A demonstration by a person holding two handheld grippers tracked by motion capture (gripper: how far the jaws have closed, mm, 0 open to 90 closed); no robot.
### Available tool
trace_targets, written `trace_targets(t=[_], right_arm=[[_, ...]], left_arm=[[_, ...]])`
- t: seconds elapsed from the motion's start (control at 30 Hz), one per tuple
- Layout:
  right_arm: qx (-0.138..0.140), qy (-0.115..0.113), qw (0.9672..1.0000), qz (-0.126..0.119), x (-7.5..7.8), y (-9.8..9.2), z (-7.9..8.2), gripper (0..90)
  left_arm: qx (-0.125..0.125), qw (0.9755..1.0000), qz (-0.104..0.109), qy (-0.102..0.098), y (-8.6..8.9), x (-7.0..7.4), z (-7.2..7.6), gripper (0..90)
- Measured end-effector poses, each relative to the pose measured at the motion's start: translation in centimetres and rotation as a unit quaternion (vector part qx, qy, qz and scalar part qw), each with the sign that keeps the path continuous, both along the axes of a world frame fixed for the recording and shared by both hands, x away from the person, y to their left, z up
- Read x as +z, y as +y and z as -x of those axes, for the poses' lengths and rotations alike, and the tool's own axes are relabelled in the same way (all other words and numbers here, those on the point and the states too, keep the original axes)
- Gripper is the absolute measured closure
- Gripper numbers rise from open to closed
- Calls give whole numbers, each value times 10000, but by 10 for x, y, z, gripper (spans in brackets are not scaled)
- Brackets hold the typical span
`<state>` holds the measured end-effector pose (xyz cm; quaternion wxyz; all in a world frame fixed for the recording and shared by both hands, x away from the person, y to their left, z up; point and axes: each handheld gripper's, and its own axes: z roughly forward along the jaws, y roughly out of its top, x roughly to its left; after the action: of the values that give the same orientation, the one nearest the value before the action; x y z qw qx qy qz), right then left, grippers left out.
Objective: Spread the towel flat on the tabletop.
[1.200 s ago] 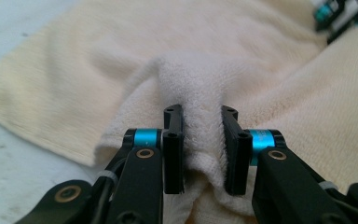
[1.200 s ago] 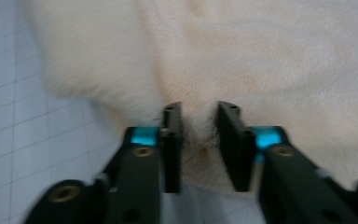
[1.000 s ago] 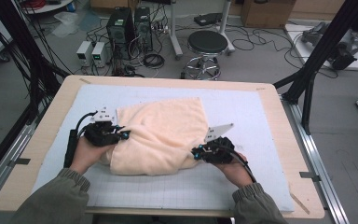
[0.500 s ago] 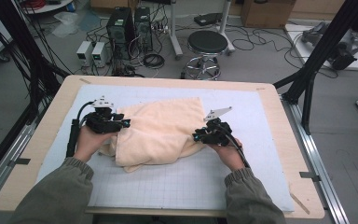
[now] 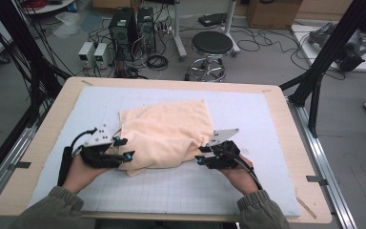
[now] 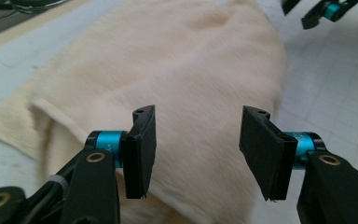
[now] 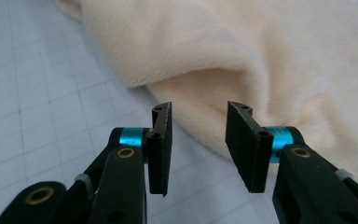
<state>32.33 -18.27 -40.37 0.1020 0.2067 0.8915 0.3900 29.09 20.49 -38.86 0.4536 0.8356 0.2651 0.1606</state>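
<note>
Since a moment ago both my hands have come back toward me along the bench (image 5: 276, 114), and the cream towel (image 5: 167, 133) now lies folded over on itself, its near edge doubled and puffed. My left claw (image 5: 122, 148) sits at the towel's near left corner, and its jaws have just been opening: in the left gripper view they stand apart with the towel (image 6: 191, 70) under and beyond them, the pads not pressing on it. My right claw (image 5: 201, 159) is at the near right corner, and its jaws have also just been opening; in the right gripper view they are apart, with the rounded fold of the towel (image 7: 270, 60) just past the tips, not pinched. The towel rests on the white gridded mat (image 5: 181, 186), roughly in its middle.
</note>
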Motion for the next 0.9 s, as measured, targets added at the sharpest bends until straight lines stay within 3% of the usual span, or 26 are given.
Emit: trace_targets(t=[0.17,0.33,0.43,0.53,0.63,0.9], right_arm=[[207,95,9996,173,-17,16,-2,560],[284,177,9990,300,-30,36,-10,553],[221,131,9992,291,-31,39,-15,676],[205,210,9993,232,-31,34,-18,800],[284,401,9988,66,-28,28,-19,845],[333,149,9993,-60,4,-3,3,856]], left_arm=[[-213,9997,4,78,2,-23,13,429],[-264,9990,-359,62,-7,-28,6,426],[-138,9984,-544,77,-11,-33,1,589],[-105,9982,-587,25,-13,-29,0,727],[-97,9984,-534,-179,-12,-21,8,814],[70,9992,-154,-350,-2,16,13,837]])
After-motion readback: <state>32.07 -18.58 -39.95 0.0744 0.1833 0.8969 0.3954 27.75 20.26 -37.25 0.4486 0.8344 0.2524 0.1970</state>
